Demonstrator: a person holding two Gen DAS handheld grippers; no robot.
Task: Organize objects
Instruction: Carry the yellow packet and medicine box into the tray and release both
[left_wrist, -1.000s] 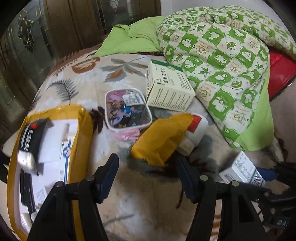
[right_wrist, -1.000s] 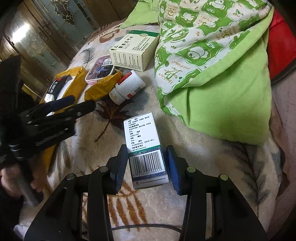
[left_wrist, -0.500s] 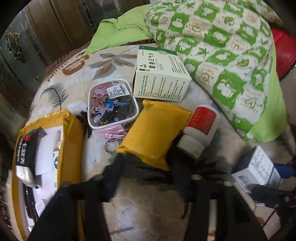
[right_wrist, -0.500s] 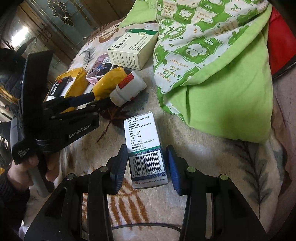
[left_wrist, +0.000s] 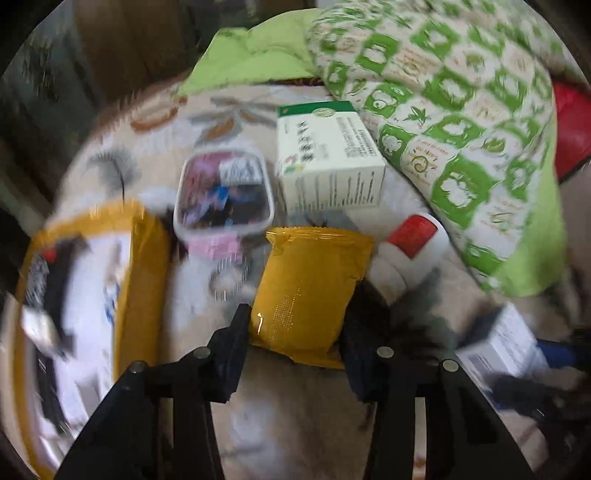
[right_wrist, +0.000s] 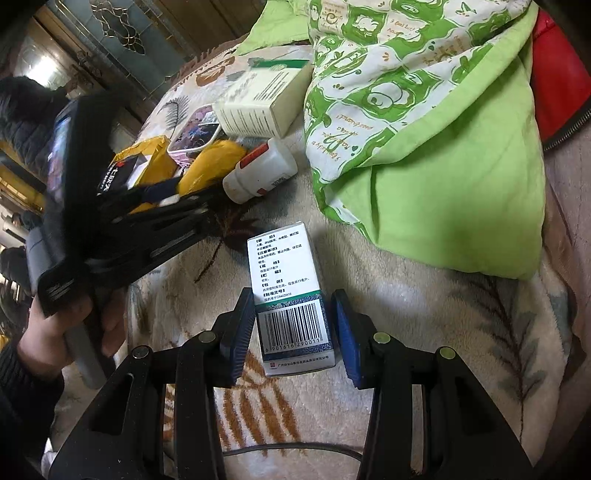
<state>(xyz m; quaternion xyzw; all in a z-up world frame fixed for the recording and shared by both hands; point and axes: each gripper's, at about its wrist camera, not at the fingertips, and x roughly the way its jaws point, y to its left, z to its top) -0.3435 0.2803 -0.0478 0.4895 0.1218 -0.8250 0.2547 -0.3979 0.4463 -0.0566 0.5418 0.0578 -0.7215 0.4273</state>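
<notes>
Left gripper (left_wrist: 295, 328) – fingers straddle yellow snack packet (left_wrist: 310, 291), contact unclear. Right gripper (right_wrist: 293, 326) – fingers apart around barcoded medicine box (right_wrist: 290, 295) on bed blanket (right_wrist: 424, 332).

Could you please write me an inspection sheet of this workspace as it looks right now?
Surface: plush leaf-print blanket.
Job's things: yellow packet; small barcode box; white bottle with red label on its side; large green-and-white box; clear case; yellow tray holding packets.
Clutter: green patterned quilt heaped beside the boxes.
Grippers: left tongs straddle the yellow packet's near end, contact unclear through blur; right tongs straddle the small barcode box, a gap showing on one side.
Cables: one dark cable below the right tongs.
Surroundings: wooden glazed doors; red item.
</notes>
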